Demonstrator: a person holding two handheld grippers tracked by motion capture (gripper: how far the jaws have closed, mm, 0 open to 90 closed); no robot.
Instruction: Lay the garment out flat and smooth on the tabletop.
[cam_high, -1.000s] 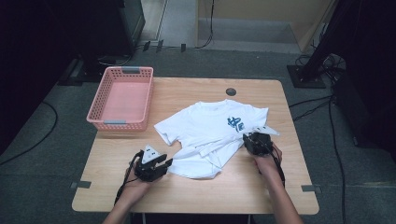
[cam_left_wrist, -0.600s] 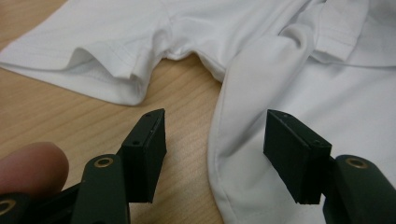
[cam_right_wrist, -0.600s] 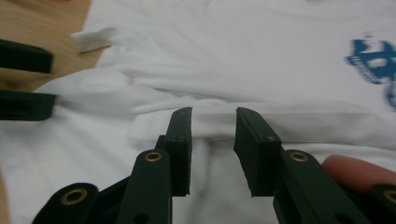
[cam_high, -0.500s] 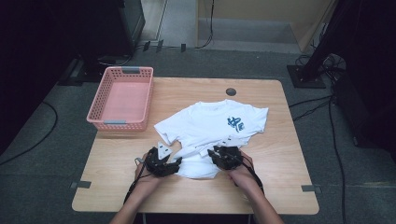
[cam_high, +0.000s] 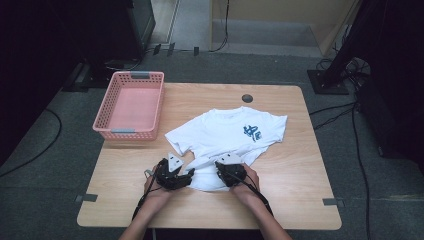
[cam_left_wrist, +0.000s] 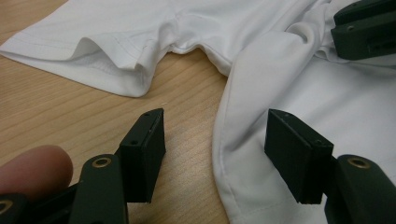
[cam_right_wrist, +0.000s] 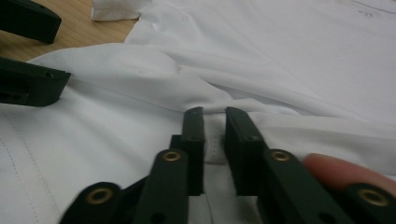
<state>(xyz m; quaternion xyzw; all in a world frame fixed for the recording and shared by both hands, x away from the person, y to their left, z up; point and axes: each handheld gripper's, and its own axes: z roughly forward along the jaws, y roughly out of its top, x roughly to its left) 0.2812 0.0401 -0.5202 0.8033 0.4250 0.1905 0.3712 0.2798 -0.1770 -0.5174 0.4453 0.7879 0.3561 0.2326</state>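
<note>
Both tongs work at the near hem of a white short-sleeved cotton T-shirt (cam_high: 225, 137) with a small blue print on its chest, spread on the light wooden worktop (cam_high: 295, 170).

Seen along its own black jaws, the right tongs (cam_right_wrist: 215, 122) have just been closing and now pinch a raised fold of the white cloth: the two pads stand almost together with a thin strip of fabric caught between them. A fingertip rests on the right arm of that tool. From above, the right tongs (cam_high: 229, 171) sit on the shirt's lower edge, near the middle of the front of the worktop.

The left tongs (cam_left_wrist: 215, 140) stand apart, gripping nothing. One jaw is over bare wood and the other over the shirt, so the hem's curved edge runs up between them; whether the pads touch the surface I cannot tell. A fingertip shows at the lower left of that view, and the other tool's black jaw is at the top right. From above, the left tongs (cam_high: 176, 175) lie just left of the right pair, at the shirt's lower-left corner.

Farther out, a sleeve lies flat on the wood towards a pink plastic lattice basket (cam_high: 131, 129) at the worktop's far-left part. A round dark grommet (cam_high: 247, 98) sits by the far edge.
</note>
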